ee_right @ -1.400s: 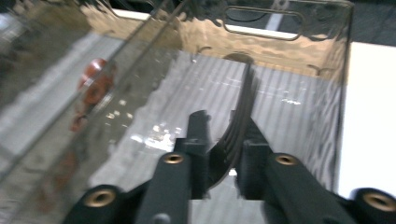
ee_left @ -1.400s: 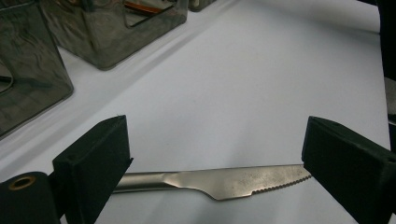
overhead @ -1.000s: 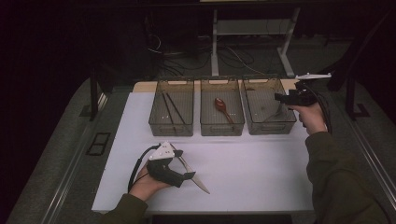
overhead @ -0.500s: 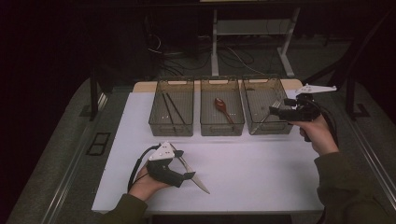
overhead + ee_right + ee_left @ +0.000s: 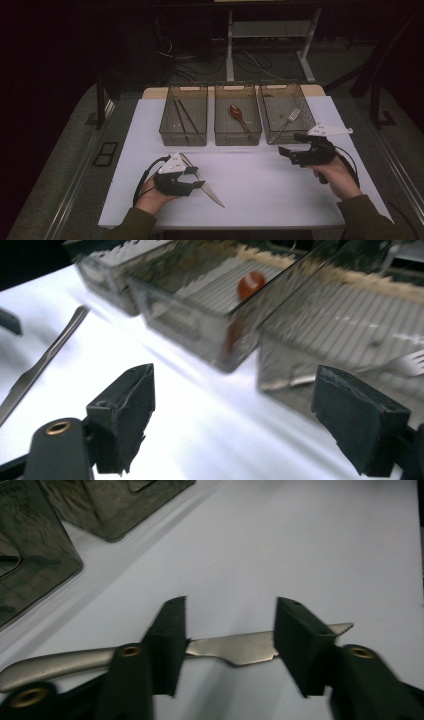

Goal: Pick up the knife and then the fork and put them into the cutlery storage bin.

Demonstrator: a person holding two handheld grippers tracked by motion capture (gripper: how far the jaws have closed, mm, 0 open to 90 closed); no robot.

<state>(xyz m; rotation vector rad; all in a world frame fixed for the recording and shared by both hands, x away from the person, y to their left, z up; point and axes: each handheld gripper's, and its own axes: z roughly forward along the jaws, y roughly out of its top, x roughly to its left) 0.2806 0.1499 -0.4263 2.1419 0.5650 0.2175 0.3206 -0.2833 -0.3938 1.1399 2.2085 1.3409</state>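
A white table (image 5: 260, 195) carries three clear bins (image 5: 238, 116) in a row along its far side — chopsticks (image 5: 181, 116) in the left one, a red spoon (image 5: 239, 117) in the middle, a fork (image 5: 289, 118) in the right. Near the front left lies the knife (image 5: 206, 185), flat on the table. The left gripper (image 5: 194, 177) straddles its blade, jaws just closing, pads not yet pressing. The right gripper (image 5: 291, 145) hangs before the right bin — jaws wide apart, nothing between them.
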